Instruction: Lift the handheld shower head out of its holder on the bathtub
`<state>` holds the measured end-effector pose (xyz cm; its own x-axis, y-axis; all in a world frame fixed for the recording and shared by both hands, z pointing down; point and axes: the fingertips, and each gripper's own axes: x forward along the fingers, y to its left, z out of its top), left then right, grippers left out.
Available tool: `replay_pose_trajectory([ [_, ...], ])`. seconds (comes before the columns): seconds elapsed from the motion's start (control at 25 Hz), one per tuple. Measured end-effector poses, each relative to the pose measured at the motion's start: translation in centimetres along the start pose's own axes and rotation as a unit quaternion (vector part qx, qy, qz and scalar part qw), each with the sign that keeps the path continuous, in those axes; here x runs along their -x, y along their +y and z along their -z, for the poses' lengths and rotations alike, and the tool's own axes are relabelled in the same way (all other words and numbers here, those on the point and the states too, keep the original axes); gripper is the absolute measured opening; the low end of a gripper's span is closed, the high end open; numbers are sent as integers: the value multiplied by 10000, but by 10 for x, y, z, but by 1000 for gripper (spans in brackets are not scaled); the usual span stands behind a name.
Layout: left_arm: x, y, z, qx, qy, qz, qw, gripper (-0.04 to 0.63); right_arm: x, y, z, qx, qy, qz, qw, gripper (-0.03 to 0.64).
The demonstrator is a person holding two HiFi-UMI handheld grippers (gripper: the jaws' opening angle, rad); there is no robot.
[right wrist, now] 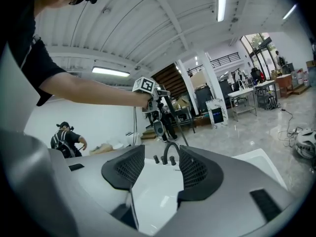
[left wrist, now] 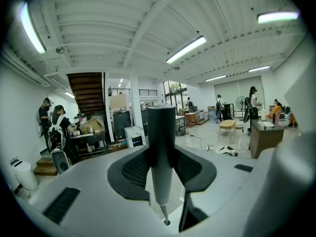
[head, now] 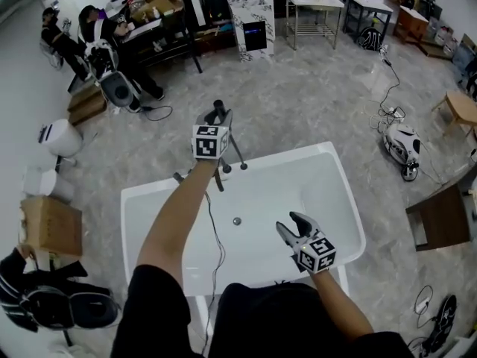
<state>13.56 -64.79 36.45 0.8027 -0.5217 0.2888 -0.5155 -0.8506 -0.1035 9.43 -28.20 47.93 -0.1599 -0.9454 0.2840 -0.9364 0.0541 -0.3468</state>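
The left gripper's (head: 218,118) jaws clench the shower head (left wrist: 161,147) above the bathtub (head: 337,171); the right gripper's (head: 291,225) jaws hang released, empty.

Bathtub (head: 332,174) near end behind torso (head: 291,321)

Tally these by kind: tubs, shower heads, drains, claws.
Glossy white rectangular bathtub: 1
Dark grey cylindrical handheld shower head: 1
Small round metal drain in the tub floor: 1
Grey two-jaw claws: 2. The left claw is shut on the shower head, the right claw is open and empty.
Total: 5
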Motion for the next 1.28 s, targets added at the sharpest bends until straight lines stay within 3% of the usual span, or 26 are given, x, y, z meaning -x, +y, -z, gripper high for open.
replay_pose_trajectory([
  [0.28,37,12,-59,-300,-291,-123,9991,130,4,11,-27,122,-273,-10,9996,87],
  [0.52,65,7,-85,-210,-512,-253,9981,130,15,24,-54,543,-491,-73,9973,12],
  [0.88,91,-2,-112,-333,-762,-122,9965,130,26,28,-70,789,-795,146,9936,8],
  [1.28,101,-21,-107,-534,-652,-81,9964,130,42,29,-65,1042,-777,447,9905,8],
])
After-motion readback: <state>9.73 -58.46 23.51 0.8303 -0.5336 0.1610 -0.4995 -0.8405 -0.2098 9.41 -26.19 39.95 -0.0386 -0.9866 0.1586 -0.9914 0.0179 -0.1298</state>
